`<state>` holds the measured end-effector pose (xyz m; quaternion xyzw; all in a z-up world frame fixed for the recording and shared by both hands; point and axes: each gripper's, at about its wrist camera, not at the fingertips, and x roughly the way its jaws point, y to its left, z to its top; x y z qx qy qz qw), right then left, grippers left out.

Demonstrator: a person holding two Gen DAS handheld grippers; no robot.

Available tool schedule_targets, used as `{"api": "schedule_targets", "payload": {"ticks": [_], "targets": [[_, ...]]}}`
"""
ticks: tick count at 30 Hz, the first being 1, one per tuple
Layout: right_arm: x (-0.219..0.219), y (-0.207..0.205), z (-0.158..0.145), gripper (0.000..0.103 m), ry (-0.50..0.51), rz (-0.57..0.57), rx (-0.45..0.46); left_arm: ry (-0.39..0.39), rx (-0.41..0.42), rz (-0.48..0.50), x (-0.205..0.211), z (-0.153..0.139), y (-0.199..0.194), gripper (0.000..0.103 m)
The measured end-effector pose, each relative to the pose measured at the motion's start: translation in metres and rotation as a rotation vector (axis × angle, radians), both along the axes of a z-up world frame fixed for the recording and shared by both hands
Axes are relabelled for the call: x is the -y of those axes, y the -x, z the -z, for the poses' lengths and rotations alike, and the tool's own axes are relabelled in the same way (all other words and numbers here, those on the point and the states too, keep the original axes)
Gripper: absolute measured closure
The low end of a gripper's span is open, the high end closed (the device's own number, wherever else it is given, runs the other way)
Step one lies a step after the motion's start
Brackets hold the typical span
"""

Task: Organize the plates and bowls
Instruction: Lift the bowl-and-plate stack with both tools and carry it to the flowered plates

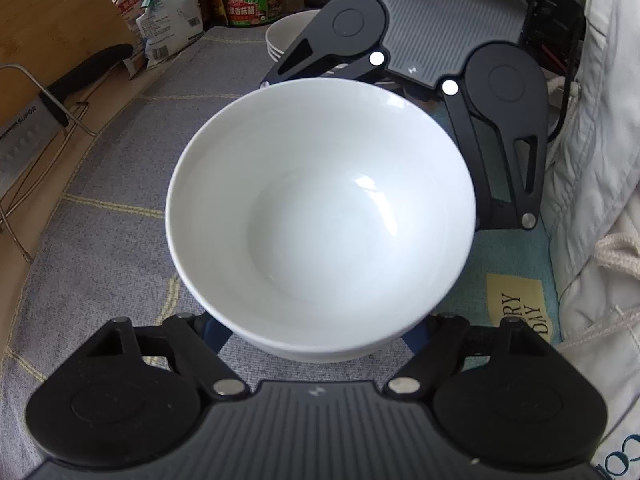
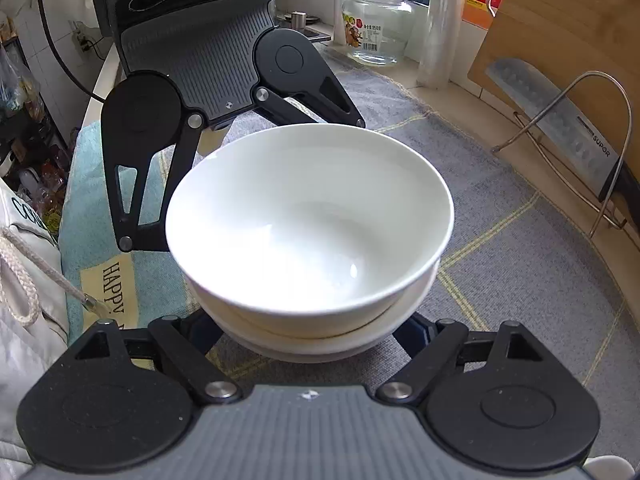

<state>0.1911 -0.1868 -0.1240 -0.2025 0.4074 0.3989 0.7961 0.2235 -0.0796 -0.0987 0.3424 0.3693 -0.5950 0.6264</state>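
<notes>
A white bowl (image 1: 320,216) sat nested in a second white bowl (image 2: 320,340) beneath it, the pair standing on the grey checked cloth (image 1: 120,168) that covered the desk (image 2: 460,92). Everything else is placed from that top bowl. The left gripper (image 1: 320,332) came at it from one side and the right gripper (image 2: 308,332) from the opposite side, so each camera saw the other gripper beyond the bowl's far rim. Both grippers had their fingers spread around the bowls, low at the sides near the base – the fingertips were hidden under the bowl's curve, so it cannot be told whether they pressed on the porcelain or only bracketed it. Beyond the bowl in the left view, past the right gripper, stood a further stack of white bowls (image 1: 286,36), with a green tub (image 1: 252,0) and a bag (image 1: 168,12) behind it. To the bowl's side, at the edge of the desk, a cleaver (image 2: 560,128) leaned in a wire rack (image 2: 600,140) against a wooden board (image 2: 560,28). Behind the bowl in the right view stood a glass jar (image 2: 376,24). On the bowl's other side lay a pale blue towel (image 2: 92,200) and a white garment – with a cord (image 2: 24,272) hanging from it.
</notes>
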Motion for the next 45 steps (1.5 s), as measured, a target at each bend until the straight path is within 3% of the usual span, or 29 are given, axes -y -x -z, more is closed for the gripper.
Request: {"api": "schedule_targets", "payload": {"ticks": [8, 27, 45], "targets": [[0.001, 0.005, -0.002, 0.013, 0.020, -0.025, 0.036, -0.014, 0.017, 0.025, 0.001, -0.001, 0.000, 0.021], [-0.005, 0.016, -0.013, 0.013, 0.055, 0.036, 0.058, -0.002, 0.053, 0.044, 0.000, -0.006, 0.005, 0.021], [0.023, 0.040, -0.044, 0.013, 0.065, 0.105, 0.093, 0.003, 0.114, 0.122, 0.031, -0.040, 0.024, 0.021]]}}
